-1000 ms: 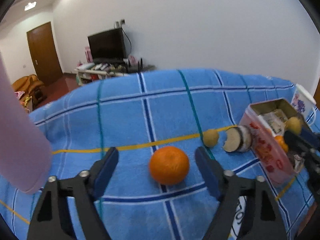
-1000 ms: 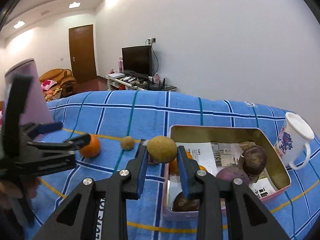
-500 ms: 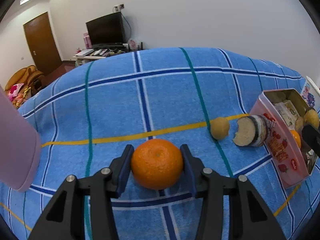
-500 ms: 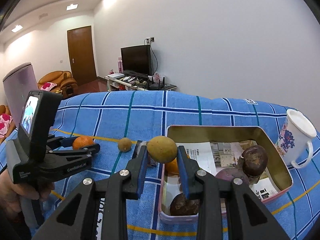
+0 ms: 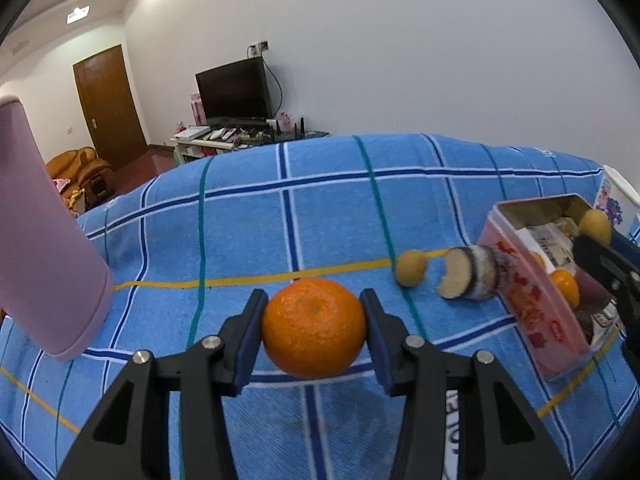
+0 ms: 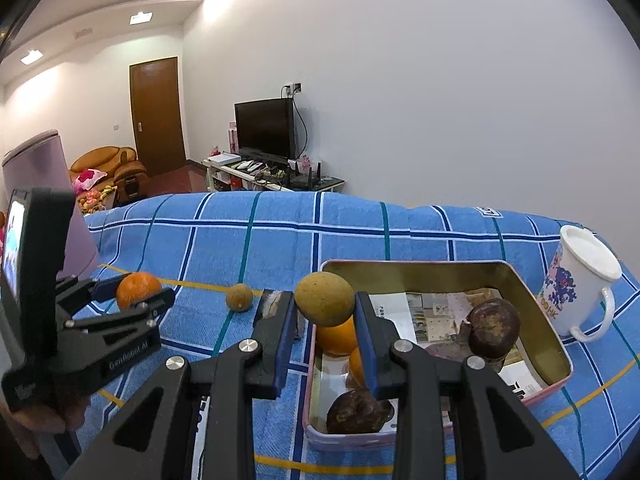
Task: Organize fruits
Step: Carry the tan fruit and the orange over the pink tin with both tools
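My left gripper (image 5: 314, 334) is shut on an orange mandarin (image 5: 314, 326) and holds it just above the blue checked cloth; it also shows in the right wrist view (image 6: 138, 290). My right gripper (image 6: 324, 336) is shut on a tan round fruit (image 6: 325, 299) above the left end of the pink tin (image 6: 532, 296). The tin holds oranges (image 6: 338, 336) and dark brown fruits (image 6: 494, 328) on paper. A small tan fruit (image 5: 410, 268) and a cut fruit piece (image 5: 468, 278) lie on the cloth left of the tin.
A pink cylinder (image 5: 44, 264) stands at the left. A white printed mug (image 6: 580, 284) stands right of the tin. The cloth's far edge drops off toward a TV stand and a door.
My left gripper closed on the mandarin and lifted it slightly. My right gripper kept holding the tan fruit over the tin, nearly still.
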Tool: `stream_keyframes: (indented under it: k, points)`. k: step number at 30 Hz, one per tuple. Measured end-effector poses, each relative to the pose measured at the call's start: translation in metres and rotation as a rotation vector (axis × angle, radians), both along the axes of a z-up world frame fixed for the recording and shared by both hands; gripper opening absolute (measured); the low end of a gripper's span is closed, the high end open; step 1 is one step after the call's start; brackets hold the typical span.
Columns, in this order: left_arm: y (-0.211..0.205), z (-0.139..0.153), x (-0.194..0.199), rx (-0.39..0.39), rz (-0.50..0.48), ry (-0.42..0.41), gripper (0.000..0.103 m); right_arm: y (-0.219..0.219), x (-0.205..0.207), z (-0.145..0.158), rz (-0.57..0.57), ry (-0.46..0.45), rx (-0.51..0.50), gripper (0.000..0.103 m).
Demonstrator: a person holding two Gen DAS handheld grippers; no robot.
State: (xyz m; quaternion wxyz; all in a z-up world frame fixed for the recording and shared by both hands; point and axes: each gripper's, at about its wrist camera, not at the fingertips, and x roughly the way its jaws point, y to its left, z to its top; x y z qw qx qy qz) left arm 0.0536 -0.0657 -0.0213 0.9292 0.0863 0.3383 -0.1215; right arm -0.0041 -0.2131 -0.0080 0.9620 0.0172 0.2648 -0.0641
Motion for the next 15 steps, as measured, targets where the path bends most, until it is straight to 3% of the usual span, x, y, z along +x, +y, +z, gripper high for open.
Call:
stream_keyframes:
  k: [8, 15]
  points:
    - [-0.014, 0.016, -0.023, -0.013, -0.010, -0.048, 0.049, -0.004, -0.010, 0.004, -0.008, -0.019, -0.047, 0.031]
    - [-0.035, 0.027, -0.031, -0.023, -0.037, -0.070, 0.049, -0.036, -0.018, 0.005, -0.054, -0.025, -0.036, 0.031]
